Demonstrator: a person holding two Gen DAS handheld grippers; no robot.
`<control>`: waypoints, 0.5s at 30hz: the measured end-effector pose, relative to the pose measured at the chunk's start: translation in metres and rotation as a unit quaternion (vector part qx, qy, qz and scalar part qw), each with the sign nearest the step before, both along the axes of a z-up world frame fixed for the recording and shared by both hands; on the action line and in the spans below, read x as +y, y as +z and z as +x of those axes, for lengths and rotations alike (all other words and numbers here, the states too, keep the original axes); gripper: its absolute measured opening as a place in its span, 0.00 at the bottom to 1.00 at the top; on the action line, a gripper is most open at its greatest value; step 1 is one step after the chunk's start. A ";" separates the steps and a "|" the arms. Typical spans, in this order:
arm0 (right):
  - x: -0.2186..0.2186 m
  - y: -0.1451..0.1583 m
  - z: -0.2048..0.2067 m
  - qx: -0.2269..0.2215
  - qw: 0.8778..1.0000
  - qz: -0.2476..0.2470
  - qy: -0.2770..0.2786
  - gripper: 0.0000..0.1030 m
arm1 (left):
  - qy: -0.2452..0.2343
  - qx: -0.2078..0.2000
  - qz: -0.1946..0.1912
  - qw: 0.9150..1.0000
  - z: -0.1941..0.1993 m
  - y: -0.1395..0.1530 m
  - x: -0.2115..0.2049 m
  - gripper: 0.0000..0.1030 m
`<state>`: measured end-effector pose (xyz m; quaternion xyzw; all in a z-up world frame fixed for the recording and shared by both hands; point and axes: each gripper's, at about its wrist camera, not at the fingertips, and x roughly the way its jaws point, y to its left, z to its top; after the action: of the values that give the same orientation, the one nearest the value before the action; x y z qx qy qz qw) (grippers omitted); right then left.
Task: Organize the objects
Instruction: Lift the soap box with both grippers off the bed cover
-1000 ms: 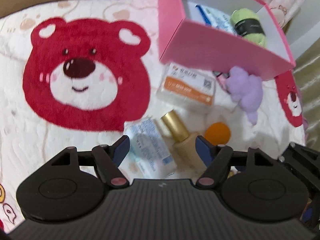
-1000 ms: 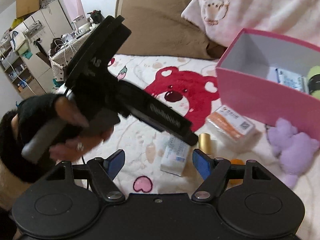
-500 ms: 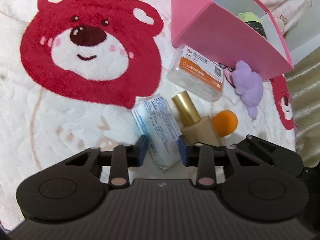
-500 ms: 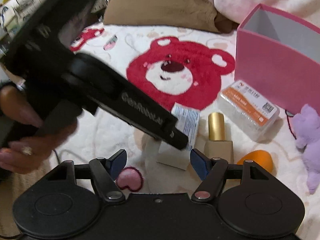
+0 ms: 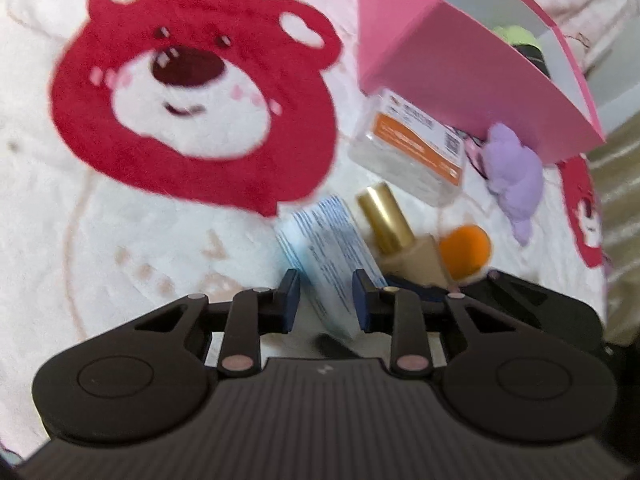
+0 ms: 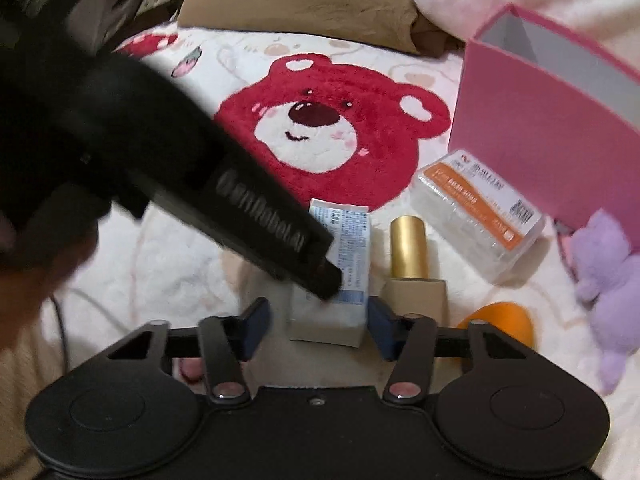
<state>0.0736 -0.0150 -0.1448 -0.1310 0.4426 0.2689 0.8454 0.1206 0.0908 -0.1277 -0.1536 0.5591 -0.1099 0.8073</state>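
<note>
A small white and blue printed box (image 5: 332, 256) lies on the bear blanket, also in the right wrist view (image 6: 340, 264). My left gripper (image 5: 325, 300) has its blue pads on either side of the box's near end, shut on it. My right gripper (image 6: 318, 324) is open just in front of the same box, jaws apart around its near end without touching. A gold-capped bottle (image 5: 396, 236) and an orange sponge (image 5: 466, 246) lie right of the box. The pink storage box (image 5: 460, 64) stands behind.
A clear pack with an orange label (image 5: 416, 152) and a purple plush toy (image 5: 516, 176) lie against the pink box, which holds green yarn (image 5: 516, 38). A brown pillow (image 6: 304, 4) lies at the back. The left gripper's black body (image 6: 180, 184) crosses the right wrist view.
My left gripper came down and closed its jaws on the white and blue box. My right gripper moved in closer to the same box and stayed open.
</note>
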 end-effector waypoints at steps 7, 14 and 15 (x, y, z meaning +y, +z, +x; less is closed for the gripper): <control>0.020 -0.003 0.004 -0.011 0.998 -0.061 0.028 0.46 | 0.034 -0.004 -0.030 0.999 0.007 -0.012 0.011 0.33; 0.015 -0.003 0.023 0.027 0.999 -0.024 -0.009 0.46 | 0.065 -0.004 -0.059 0.996 0.008 -0.012 0.022 0.27; 0.014 -0.001 0.023 0.031 0.999 -0.018 -0.016 0.46 | 0.070 -0.003 -0.064 0.996 0.008 -0.012 0.024 0.26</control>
<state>0.0963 -0.0010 -0.1461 -0.1303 0.4751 0.2515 0.8331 0.1290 0.1147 -0.1397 -0.2431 0.5364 -0.0895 0.8032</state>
